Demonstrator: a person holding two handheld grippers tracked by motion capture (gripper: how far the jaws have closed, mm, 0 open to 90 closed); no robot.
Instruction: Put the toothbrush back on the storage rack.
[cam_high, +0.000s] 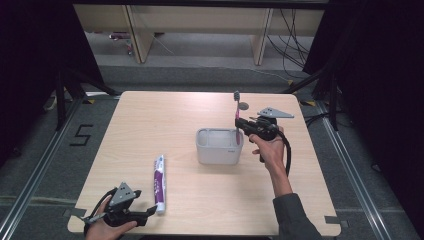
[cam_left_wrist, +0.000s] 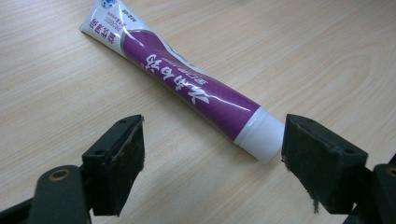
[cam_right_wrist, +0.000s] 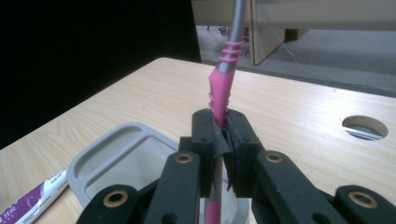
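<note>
The fingers (cam_right_wrist: 205, 140) of the right gripper (cam_right_wrist: 218, 140) are pressed together on the pink handle of a toothbrush (cam_right_wrist: 222, 84), which stands upright between them, its grey upper part rising above and its lower end reaching down into a grey holder (cam_right_wrist: 100, 154). In the high view the right gripper (cam_high: 243, 125) hangs over the right edge of the holder (cam_high: 218, 147), with the toothbrush (cam_high: 236, 107) standing up from it and the person's right hand (cam_high: 267, 147) behind. The holder sits near the middle of the wooden surface (cam_high: 165, 115). The fingers (cam_left_wrist: 119, 163) of the left gripper (cam_left_wrist: 212, 154) stand wide apart and hold nothing; the white cap of a purple toothpaste tube (cam_left_wrist: 187, 91) lies just beside the inner face of one finger, the tube flat on the surface and pointing away. In the high view the left gripper (cam_high: 145, 216) rests at the near left edge, with the tube (cam_high: 159, 182) just ahead of it, well apart from the holder. A round hole (cam_right_wrist: 364, 127) is cut in the surface beyond the right gripper.
</note>
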